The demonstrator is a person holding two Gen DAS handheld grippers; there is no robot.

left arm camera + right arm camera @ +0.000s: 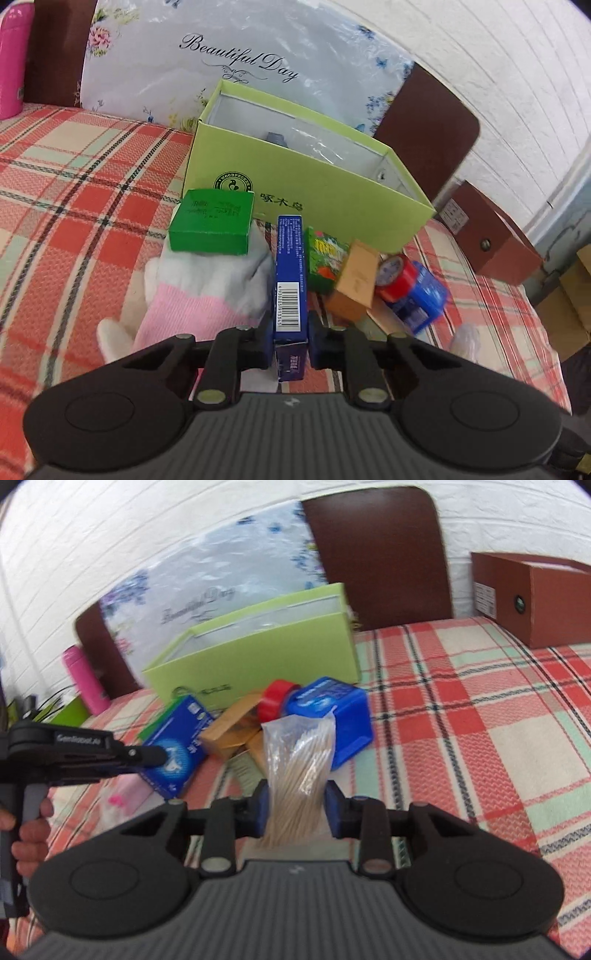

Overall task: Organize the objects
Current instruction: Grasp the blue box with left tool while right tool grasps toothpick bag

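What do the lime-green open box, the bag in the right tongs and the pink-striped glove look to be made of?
Lime-green box: likely matte paperboard, with crisp folded edges and a white lining. Bag: thin clear plastic film, glossy and crinkled, holding pale sticks, possibly wooden. Glove: knitted fabric with a ribbed weave, soft-looking.

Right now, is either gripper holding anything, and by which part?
Left gripper clamps the narrow blue box at its near end, by the barcode. Right gripper pinches the clear bag of wooden sticks near its lower end.
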